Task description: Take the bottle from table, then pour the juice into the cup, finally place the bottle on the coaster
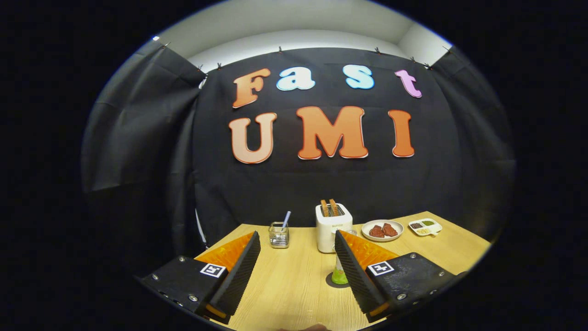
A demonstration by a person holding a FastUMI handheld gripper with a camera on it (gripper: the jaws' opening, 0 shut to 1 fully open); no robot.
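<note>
Table (294, 285): pale yellow wood grain. Toaster (333, 227): white, two brown toast slices on top. Cup (279, 235): clear glass, blue-and-white striped straw (286, 219). Bottle (340, 273): clear, green juice at bottom, standing on dark, possibly olive, coaster (337, 281). Plate (382, 229): white, reddish-brown pieces. Divided dish (426, 226): white; dark brown, green, yellowish fillings. Gripper (296, 243): black-and-white square markers.
</note>
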